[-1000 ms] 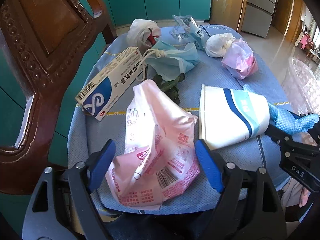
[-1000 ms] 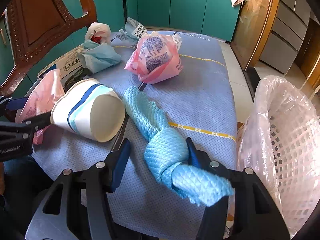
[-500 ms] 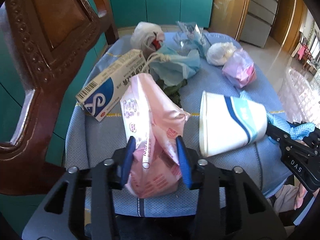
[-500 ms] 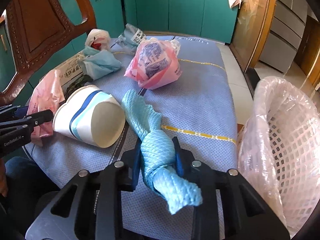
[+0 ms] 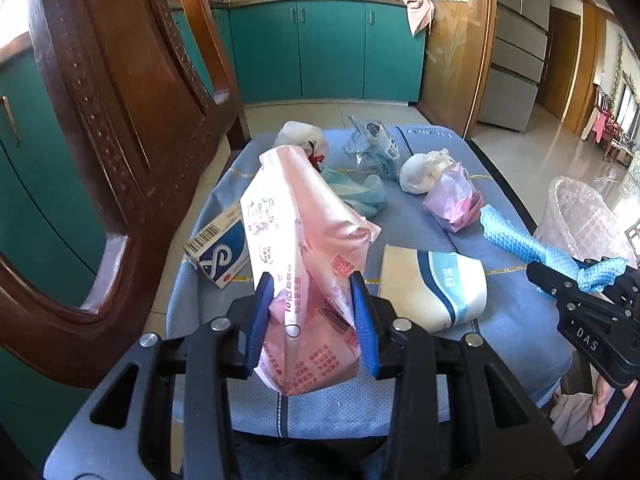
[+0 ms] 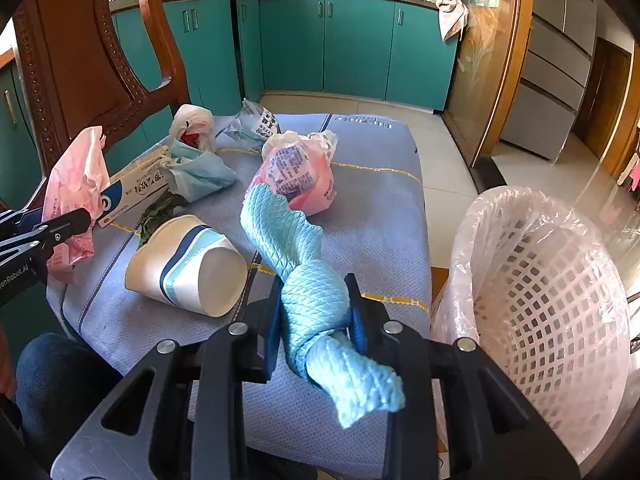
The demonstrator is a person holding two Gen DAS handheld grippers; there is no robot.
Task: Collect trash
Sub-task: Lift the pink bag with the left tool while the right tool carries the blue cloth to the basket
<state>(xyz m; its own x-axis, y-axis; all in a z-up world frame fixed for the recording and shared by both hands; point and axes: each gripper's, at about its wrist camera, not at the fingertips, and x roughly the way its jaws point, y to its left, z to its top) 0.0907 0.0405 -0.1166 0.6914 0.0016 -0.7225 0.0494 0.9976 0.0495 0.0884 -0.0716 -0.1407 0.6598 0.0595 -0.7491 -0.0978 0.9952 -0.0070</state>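
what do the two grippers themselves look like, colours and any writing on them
Both the left gripper and the right gripper have matte black angular frames with cut-out slots, silver round bolts and blue finger pads. White lettering shows on their sides: "DAS" on the right one, "enRobot.AI" on the left. No cables visible.
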